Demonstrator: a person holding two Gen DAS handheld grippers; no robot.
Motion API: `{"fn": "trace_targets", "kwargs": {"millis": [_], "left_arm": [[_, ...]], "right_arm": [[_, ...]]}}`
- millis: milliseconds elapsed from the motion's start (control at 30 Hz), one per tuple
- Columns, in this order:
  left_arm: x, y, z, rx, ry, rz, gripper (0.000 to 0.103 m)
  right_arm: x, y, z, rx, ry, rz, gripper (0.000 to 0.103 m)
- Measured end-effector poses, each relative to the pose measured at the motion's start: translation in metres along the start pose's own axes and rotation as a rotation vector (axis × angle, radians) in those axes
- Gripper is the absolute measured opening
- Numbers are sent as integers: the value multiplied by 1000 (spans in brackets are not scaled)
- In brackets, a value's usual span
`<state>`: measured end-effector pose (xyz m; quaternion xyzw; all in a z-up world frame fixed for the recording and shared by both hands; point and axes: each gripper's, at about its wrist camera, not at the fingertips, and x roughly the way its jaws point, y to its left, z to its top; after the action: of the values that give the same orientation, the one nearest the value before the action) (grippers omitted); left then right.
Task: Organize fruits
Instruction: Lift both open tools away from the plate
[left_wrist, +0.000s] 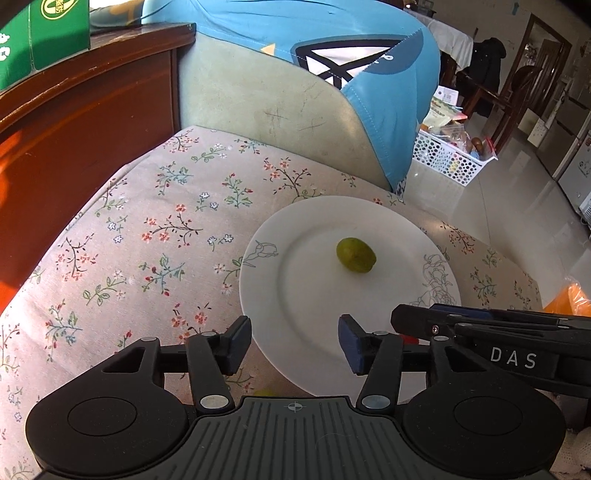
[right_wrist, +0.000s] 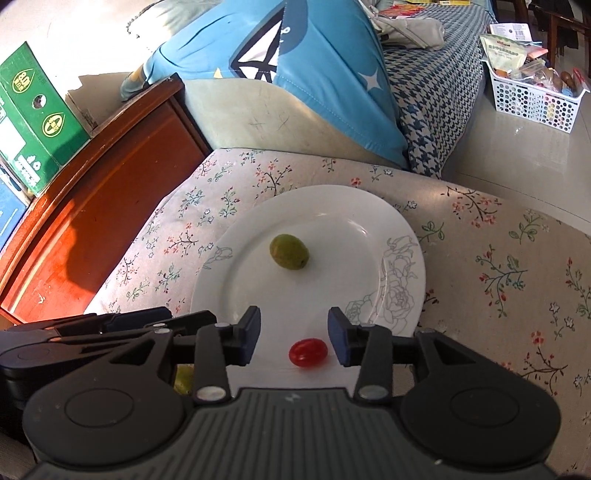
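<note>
A white plate (left_wrist: 295, 295) with a grey flower print lies on a floral cushion; it also shows in the right wrist view (right_wrist: 332, 236). A small green fruit (left_wrist: 355, 254) lies on it, also in the right wrist view (right_wrist: 289, 252). A red cherry tomato (right_wrist: 308, 352) lies on the plate's near part, between the open fingers of my right gripper (right_wrist: 293, 338), untouched. My left gripper (left_wrist: 295, 341) is open and empty over the plate's near rim. A second green fruit (right_wrist: 183, 380) peeks out beside the plate, under the left gripper, mostly hidden.
The floral cushion (left_wrist: 147, 240) spreads left of the plate. A red-brown wooden cabinet (left_wrist: 74, 129) with a green box (right_wrist: 33, 122) stands at the left. A blue cloth over a sofa arm (left_wrist: 332, 74) lies behind. A white basket (right_wrist: 532, 96) stands on the floor.
</note>
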<state>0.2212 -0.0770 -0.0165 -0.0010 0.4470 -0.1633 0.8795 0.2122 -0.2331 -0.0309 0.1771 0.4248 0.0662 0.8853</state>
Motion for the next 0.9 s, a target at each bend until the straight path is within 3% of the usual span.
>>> {"fn": "trace_targets", "kwargs": {"millis": [167,400,700,900], "left_arm": [[-9,5,-4,-50,-19,-2,50],[-19,1,-8,-20,-39,78,61],[-43,-23,-17,149,-68,228,61],[-62,-26,-32,123,-63,245,61]], "right_arm": [[-7,1,0,17,-28,-23,59],[-11,5,0,15,-36,-28,60],[-24,12,-2,7,-78,-26,60],[-38,21,-10,-12,-112,-17,60]]}}
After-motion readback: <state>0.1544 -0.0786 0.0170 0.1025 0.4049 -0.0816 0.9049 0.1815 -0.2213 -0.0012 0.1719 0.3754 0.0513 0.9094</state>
